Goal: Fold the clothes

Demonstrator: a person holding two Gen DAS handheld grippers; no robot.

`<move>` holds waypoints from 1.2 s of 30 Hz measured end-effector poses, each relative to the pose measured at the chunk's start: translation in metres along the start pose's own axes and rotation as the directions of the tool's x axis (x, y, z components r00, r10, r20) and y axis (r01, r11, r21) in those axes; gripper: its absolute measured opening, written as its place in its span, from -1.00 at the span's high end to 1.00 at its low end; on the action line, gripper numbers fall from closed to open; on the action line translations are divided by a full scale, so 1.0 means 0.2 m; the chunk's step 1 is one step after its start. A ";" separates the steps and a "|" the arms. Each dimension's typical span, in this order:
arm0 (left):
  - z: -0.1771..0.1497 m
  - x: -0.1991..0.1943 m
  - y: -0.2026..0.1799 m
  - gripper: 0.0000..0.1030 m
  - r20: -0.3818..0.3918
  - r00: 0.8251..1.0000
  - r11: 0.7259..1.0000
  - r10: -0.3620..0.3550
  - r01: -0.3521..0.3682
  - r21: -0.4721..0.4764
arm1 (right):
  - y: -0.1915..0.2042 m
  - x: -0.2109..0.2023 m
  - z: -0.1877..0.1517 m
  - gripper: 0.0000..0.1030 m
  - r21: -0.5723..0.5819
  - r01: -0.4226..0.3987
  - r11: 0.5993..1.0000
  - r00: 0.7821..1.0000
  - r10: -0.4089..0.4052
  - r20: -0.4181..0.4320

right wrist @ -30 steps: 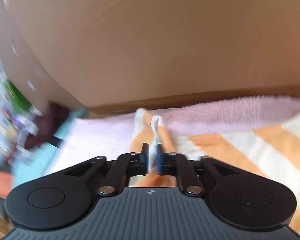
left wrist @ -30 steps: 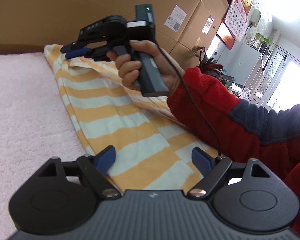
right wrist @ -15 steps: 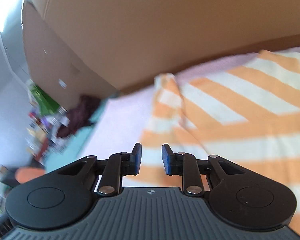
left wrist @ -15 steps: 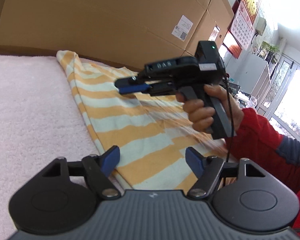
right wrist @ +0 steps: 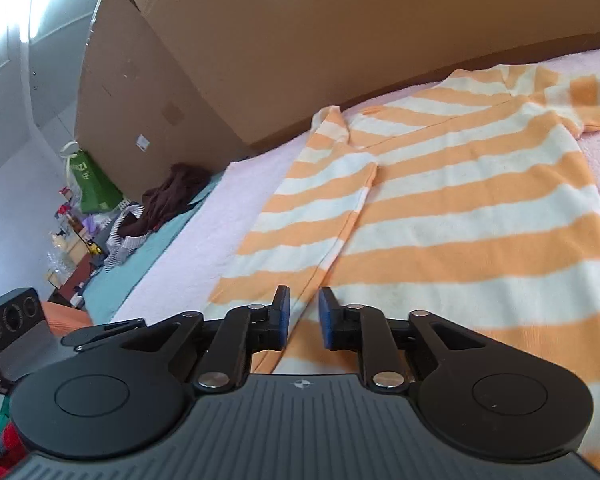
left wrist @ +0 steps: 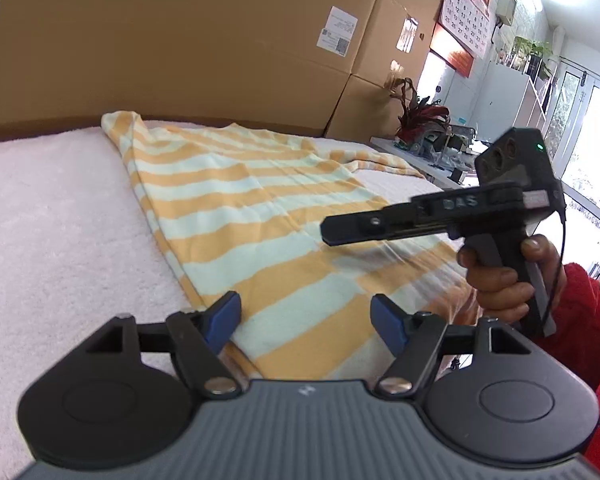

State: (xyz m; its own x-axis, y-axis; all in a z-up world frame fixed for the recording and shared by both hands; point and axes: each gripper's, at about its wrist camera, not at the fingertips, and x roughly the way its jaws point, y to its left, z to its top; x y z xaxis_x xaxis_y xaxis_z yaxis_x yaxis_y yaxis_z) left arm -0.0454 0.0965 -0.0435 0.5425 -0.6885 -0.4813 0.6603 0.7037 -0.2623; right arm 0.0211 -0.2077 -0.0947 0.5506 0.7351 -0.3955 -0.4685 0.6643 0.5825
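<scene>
An orange and cream striped shirt lies spread flat on a pink fleecy blanket. My left gripper hovers over the shirt's near hem; its blue pads stand wide apart and are opening, pressing on nothing. My right gripper hangs above the shirt's near part, over a folded-in sleeve. Its pads stand a narrow gap apart, closing, with nothing between them. In the left wrist view, the right gripper is seen side-on above the shirt's right half, held by a hand.
Big cardboard boxes wall off the far side of the blanket. A dark heap of clothes lies on a teal cloth past the blanket's end. A red sleeve is at the right. A potted plant and shelves stand beyond.
My right gripper let go of the shirt's far corner and drew back across the shirt toward its near side. The left view swung slightly; its jaws narrowed a little.
</scene>
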 end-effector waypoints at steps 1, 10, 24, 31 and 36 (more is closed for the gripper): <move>-0.01 -0.01 0.00 -0.53 -0.002 1.000 1.000 -0.005 0.004 -0.007 | 0.03 -0.04 -0.04 0.56 -0.005 -0.048 0.999 0.999 0.048 0.011; 0.09 -0.04 -0.11 -0.56 0.022 1.000 0.998 -0.004 0.003 0.059 | -0.02 -0.14 -0.18 0.54 0.030 -0.023 0.999 0.998 0.021 0.058; 0.61 0.60 -0.04 -0.86 -0.003 0.989 0.984 0.147 -0.146 0.103 | -0.32 -0.55 -0.09 0.25 0.253 0.289 0.923 0.885 -0.358 0.297; 0.75 0.93 0.04 -0.91 -0.019 0.999 0.999 0.039 -0.039 0.013 | -0.65 -0.80 0.11 0.18 0.541 0.408 0.735 0.704 -0.631 0.326; 0.71 1.03 0.08 -0.91 0.021 1.000 0.998 -0.011 0.013 -0.061 | -0.85 -0.81 0.24 0.16 0.656 0.460 0.598 0.610 -0.750 0.256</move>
State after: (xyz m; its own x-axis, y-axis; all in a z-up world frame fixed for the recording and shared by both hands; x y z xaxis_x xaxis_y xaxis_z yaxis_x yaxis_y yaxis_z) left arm 0.1507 -0.0580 -0.0289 0.5456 -0.6999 -0.4609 0.6343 0.7043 -0.3188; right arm 0.0449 -0.4465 -0.0963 0.8639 -0.0844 -0.4966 0.4267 0.6466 0.6324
